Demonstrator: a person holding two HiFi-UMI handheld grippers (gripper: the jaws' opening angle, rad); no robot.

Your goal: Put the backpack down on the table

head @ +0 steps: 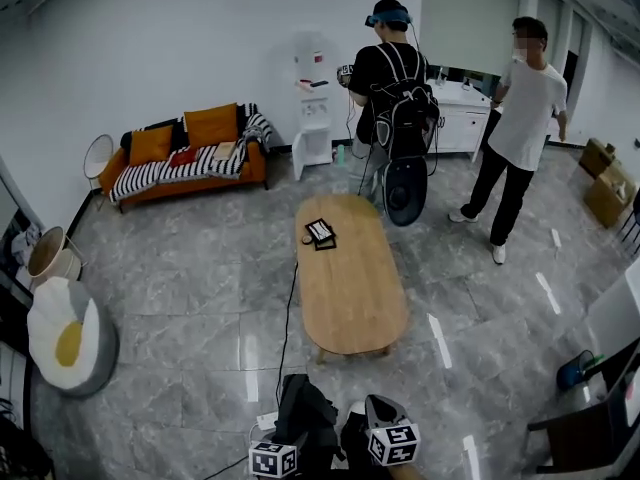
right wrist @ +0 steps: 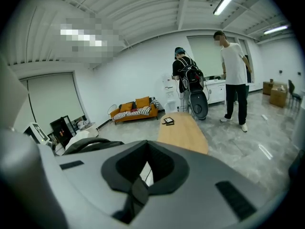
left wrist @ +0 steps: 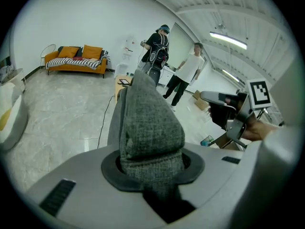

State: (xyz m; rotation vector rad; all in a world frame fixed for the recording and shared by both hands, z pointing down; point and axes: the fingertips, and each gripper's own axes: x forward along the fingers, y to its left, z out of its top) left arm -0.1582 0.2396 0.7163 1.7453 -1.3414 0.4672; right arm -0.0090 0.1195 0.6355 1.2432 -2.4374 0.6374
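The backpack [head: 303,411] is a dark bag that hangs at the bottom of the head view, short of the near end of the oval wooden table [head: 352,288]. My left gripper [left wrist: 151,163] is shut on the backpack's grey woven handle [left wrist: 148,123], which stands up between its jaws. Its marker cube [head: 273,459] shows below the bag. My right gripper [right wrist: 145,168] is open by a narrow gap with nothing in it. It floats just right of the bag [head: 385,415] and points along the table. A dark strap [right wrist: 90,144] lies at its left.
A black-and-white card [head: 321,232] lies on the table's far end. Two people [head: 395,78] [head: 520,128] stand beyond it, beside a dark round case [head: 405,190]. A cable [head: 290,308] runs along the floor left of the table. An orange sofa [head: 190,153] and a beanbag [head: 65,333] are on the left.
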